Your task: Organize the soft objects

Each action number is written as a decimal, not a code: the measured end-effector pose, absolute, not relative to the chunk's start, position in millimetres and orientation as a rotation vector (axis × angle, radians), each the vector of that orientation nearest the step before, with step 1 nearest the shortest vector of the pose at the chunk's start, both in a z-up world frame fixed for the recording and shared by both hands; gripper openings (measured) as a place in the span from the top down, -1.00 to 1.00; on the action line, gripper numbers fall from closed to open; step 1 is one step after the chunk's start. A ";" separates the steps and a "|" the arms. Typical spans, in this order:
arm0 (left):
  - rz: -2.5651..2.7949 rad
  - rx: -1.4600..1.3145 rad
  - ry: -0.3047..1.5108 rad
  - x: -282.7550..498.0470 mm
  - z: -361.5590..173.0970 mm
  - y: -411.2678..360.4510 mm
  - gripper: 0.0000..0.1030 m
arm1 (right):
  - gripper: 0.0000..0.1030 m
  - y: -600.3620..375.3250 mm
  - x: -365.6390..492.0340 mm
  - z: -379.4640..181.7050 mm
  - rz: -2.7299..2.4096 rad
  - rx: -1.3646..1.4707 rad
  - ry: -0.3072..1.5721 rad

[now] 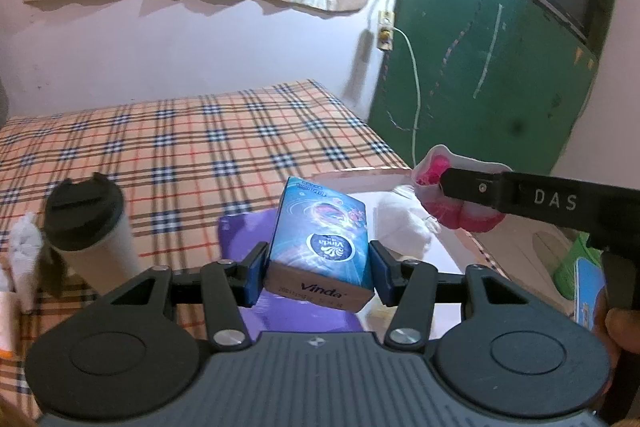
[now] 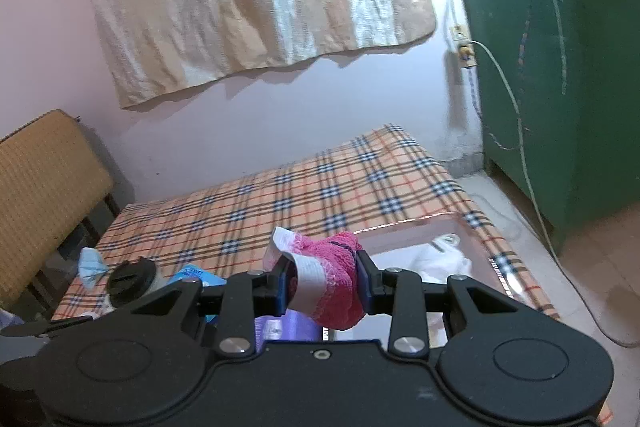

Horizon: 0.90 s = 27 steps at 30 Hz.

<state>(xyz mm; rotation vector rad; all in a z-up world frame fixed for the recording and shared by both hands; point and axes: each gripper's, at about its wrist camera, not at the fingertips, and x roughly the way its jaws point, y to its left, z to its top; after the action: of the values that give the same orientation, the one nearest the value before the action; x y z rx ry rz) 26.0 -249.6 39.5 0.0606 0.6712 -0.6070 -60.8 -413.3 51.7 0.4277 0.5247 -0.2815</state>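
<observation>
My left gripper (image 1: 318, 267) is shut on a blue Vinda tissue pack (image 1: 320, 239) and holds it above a purple packet (image 1: 248, 227) on the plaid-covered table (image 1: 160, 147). My right gripper (image 2: 322, 281) is shut on a pink sock with a white cuff (image 2: 324, 279); in the left wrist view the sock (image 1: 444, 187) hangs at the right, over a clear pink bin (image 1: 460, 251). The bin (image 2: 472, 227) holds a white soft item (image 2: 440, 259). The tissue pack (image 2: 196, 275) shows partly behind the left gripper.
A white cup with a black lid (image 1: 88, 223) stands at the table's left, beside a white cloth (image 1: 24, 247). A blue face mask (image 2: 90, 265) lies near it. A woven chair (image 2: 44, 187) is at left, a green cabinet (image 2: 560, 67) at right.
</observation>
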 end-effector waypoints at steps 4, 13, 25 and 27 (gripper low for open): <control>-0.635 0.079 0.684 24.2 34.7 -265.0 -0.04 | 0.23 -426.9 -66.4 44.1 -0.310 0.441 0.538; -0.673 0.117 0.725 22.9 16.5 -298.0 -0.04 | 0.21 -452.8 -78.1 21.5 -0.358 0.474 0.577; -0.696 0.142 0.783 24.7 -3.1 -322.2 -0.05 | -0.18 -472.3 -85.9 -3.1 -0.409 0.492 0.644; -0.699 0.144 0.792 25.7 -6.3 -324.3 -0.05 | -0.40 -472.7 -87.1 -4.1 -0.404 0.496 0.647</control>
<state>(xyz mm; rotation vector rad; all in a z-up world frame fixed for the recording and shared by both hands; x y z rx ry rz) 25.7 -324.3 -6.3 0.1435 0.7921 -0.6988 -87.1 -472.7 -4.1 0.4959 0.6472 -0.4042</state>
